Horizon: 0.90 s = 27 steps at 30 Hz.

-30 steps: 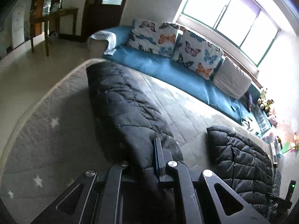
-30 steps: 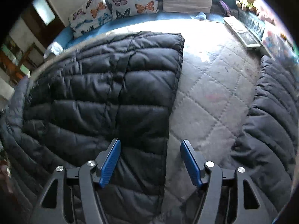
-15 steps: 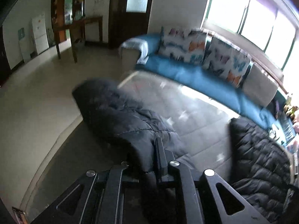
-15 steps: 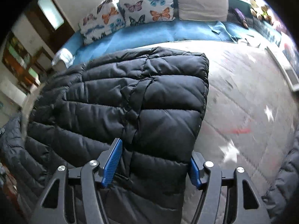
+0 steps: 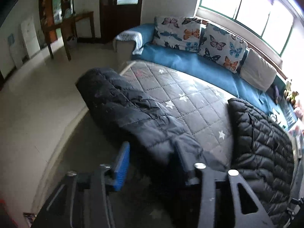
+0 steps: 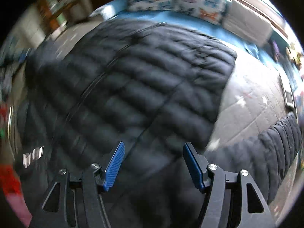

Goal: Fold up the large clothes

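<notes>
A large black quilted puffer jacket lies on a grey quilted mattress (image 5: 190, 95). In the left wrist view one long part of the jacket (image 5: 129, 110) runs along the mattress's left edge and the padded body (image 5: 262, 136) lies at the right. My left gripper (image 5: 152, 155) is open, its jaws astride the near end of the long part without clamping it. In the right wrist view the jacket body (image 6: 142, 79) fills the frame, blurred. My right gripper (image 6: 153, 161) is open just above it and holds nothing.
A blue sofa (image 5: 190, 62) with butterfly cushions (image 5: 220, 45) and a beige cushion (image 5: 258, 72) runs behind the mattress under a window. Tiled floor (image 5: 38, 98) and a wooden table (image 5: 64, 28) are to the left. Small items and toys (image 5: 290, 95) sit at the far right.
My left gripper was shut on the jacket's edge and has opened, letting it go. My right gripper stayed open and swung left over the jacket body, with motion blur now.
</notes>
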Tool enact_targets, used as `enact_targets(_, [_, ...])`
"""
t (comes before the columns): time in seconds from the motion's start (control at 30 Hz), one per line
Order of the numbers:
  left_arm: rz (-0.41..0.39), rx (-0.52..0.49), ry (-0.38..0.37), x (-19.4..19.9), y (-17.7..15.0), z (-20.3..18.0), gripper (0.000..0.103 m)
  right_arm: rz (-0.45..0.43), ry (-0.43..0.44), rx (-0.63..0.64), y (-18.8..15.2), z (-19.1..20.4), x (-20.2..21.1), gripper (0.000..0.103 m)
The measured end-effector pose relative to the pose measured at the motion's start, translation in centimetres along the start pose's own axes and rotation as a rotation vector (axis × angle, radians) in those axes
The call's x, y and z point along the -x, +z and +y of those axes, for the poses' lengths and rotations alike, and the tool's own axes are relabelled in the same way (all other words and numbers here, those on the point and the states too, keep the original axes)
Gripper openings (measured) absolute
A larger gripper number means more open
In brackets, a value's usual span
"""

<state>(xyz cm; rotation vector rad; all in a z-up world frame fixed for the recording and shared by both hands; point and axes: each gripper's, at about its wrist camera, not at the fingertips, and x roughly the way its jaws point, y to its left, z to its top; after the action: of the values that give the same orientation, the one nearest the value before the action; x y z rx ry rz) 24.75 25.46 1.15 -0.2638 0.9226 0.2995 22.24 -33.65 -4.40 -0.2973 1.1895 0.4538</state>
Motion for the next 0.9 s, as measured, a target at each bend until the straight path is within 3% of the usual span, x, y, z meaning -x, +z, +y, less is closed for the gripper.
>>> enact_targets(0.2, [-0.060,-0.112,-0.036,5.9,-3.8,-1.6,0.058,0.125,-0.096,0.113,-5.6,3.1,-1.8,0.071])
enact_targets(0.33, [-0.062,-0.185,-0.125,8.9,-7.4,-4.2,0.058,0.076,-0.098,0.050,-5.7,2.8,-0.2,0.071])
enact_targets(0.47, [-0.022,-0.294,-0.251,10.5,-11.6,-9.0,0.058,-0.043,-0.060,0.070,-5.2,5.0,2.2,0.071])
enact_targets(0.6, [-0.019,-0.430,-0.357,11.3,-15.7,-15.0,0.058,-0.105,0.042,0.112,-4.2,8.3,2.0,0.071])
enact_targets(0.73, [0.010,-0.526,-0.451,10.8,-19.4,-19.9,0.056,-0.088,0.132,0.151,-5.2,11.1,0.5,0.071])
enact_targets(0.9, [0.099,-0.684,-0.567,10.0,-25.5,-24.0,0.042,-0.053,0.113,0.204,-7.3,12.4,-1.1,0.071])
